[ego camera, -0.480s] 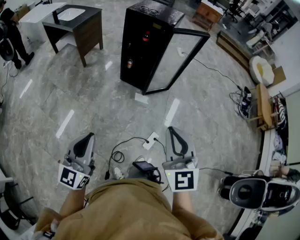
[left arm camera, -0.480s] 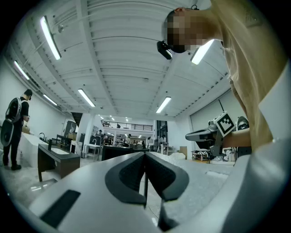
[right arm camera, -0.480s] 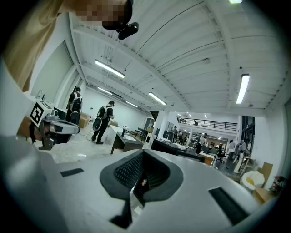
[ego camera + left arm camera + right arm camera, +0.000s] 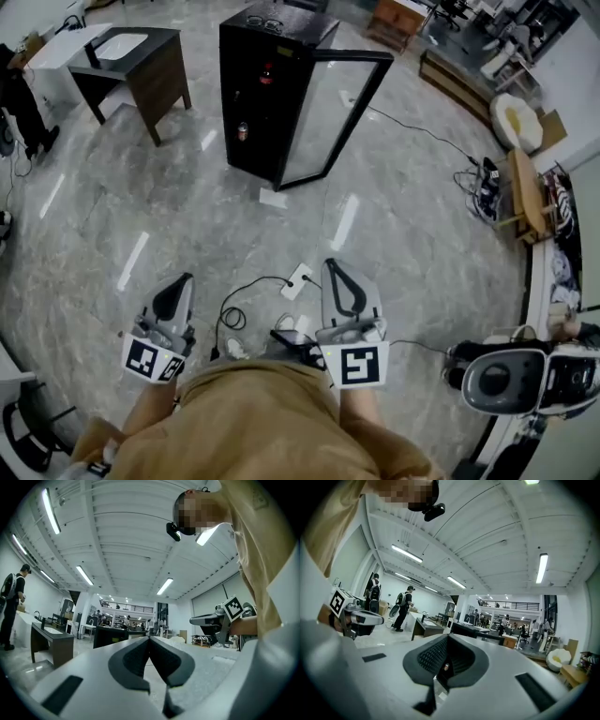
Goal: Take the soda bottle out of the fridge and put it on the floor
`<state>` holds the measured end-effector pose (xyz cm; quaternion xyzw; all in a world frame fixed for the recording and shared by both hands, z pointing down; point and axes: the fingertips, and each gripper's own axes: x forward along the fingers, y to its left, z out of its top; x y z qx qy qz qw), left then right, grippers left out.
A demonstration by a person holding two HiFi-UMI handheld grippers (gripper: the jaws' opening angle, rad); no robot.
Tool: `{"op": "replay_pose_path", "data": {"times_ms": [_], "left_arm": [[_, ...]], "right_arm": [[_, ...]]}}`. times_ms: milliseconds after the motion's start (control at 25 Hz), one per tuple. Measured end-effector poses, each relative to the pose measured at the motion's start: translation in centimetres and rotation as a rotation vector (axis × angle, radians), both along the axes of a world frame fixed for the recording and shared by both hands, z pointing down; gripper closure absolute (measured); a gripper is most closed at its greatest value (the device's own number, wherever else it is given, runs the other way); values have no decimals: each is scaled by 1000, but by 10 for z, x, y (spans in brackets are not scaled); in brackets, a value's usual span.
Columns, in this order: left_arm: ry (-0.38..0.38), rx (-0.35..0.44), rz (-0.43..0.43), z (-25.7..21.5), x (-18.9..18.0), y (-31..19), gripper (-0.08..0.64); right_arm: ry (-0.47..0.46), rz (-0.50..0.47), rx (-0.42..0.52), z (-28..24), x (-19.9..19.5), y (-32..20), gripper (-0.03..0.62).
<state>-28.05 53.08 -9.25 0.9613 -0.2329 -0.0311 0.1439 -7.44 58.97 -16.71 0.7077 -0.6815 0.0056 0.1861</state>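
A black fridge (image 4: 253,84) stands on the floor at the top middle of the head view, its glass door (image 4: 328,117) swung open to the right. On an upper shelf inside is a dark soda bottle (image 4: 267,73) with a red top, and a can (image 4: 243,131) sits lower down. My left gripper (image 4: 184,279) and right gripper (image 4: 329,264) are held low in front of the person, far from the fridge, pointing toward it. In each gripper view the jaws meet at the tip with nothing between them: left gripper (image 4: 149,639), right gripper (image 4: 447,637).
A dark table (image 4: 141,66) with a white basin stands left of the fridge. Cables and a white power strip (image 4: 299,280) lie on the floor just ahead of the grippers. A wooden chair (image 4: 525,197) and a grey machine (image 4: 511,375) are at the right. A person (image 4: 19,103) stands far left.
The fridge and table have shifted left and up in the head view as the person's viewpoint moved. Both grippers stay shut, held in much the same place before the body.
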Motion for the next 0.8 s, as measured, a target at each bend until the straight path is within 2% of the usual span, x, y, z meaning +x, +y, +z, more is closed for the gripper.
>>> {"op": "replay_pose_path", "data": {"times_ms": [200, 600, 800], "left_arm": [[1, 15, 22, -12, 47, 1, 558], [-57, 10, -92, -17, 108, -6, 560], [-68, 19, -120, -17, 126, -7, 558]], "right_arm": [[-75, 11, 34, 0, 44, 6, 591], [-111, -64, 62, 9, 130, -18, 591], [-148, -97, 74, 16, 148, -28, 591]]}}
